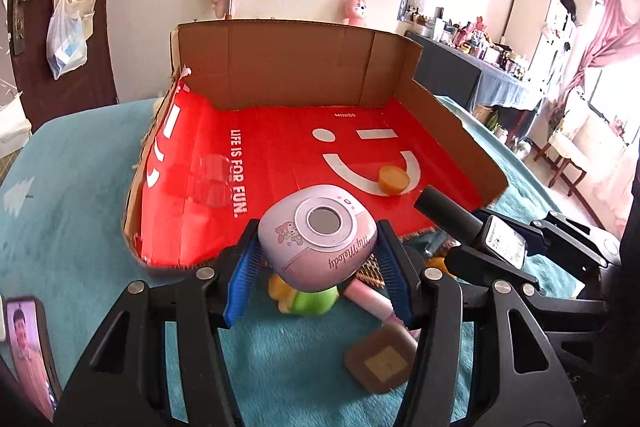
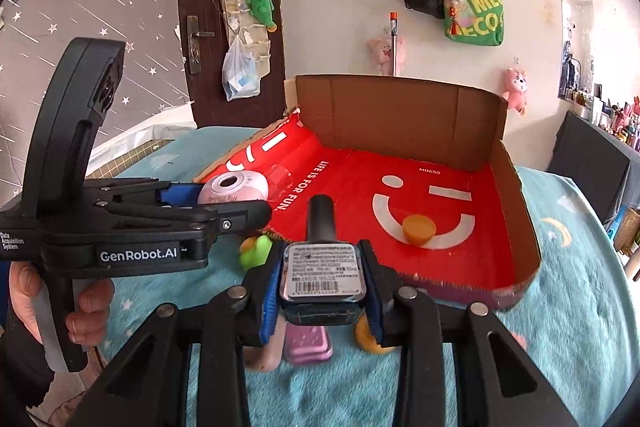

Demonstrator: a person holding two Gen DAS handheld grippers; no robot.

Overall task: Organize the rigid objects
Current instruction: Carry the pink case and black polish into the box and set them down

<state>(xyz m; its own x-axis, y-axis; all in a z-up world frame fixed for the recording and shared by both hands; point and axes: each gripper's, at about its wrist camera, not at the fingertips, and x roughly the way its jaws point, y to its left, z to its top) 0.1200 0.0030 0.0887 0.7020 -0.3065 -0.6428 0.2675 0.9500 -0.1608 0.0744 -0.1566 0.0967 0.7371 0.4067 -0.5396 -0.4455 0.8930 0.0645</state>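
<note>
The left claw (image 1: 318, 259) is closed on a small lilac toy camera (image 1: 318, 235), its blue pads pressing the two flanks so the round lens faces up and the body cannot twist. The right claw (image 2: 322, 279) is clamped narrowly on a dark square-based bottle (image 2: 322, 267). The labelled bottom faces the wrist camera and the black cap points ahead, toward the box, so the flat sides give the pads a firm seat.

Both things hang above the teal blanket (image 1: 80, 227), just short of the cardboard box (image 1: 280, 63). That box lies directly ahead of both claws, its low near edge toward them, which lets each load go straight in without being lifted over a wall. Ahead of the right claw, an orange round piece (image 2: 418, 229) already sits on the red lining (image 1: 280, 163). Something clear, possibly a small plastic cup, lies ahead of the left claw, though glare makes it hard to name.

Below the claws, a green and yellow toy (image 1: 308, 297), a pink case (image 2: 308, 345) and a brown square piece (image 1: 382, 361) rest on the blanket, apparently still to be sorted.
</note>
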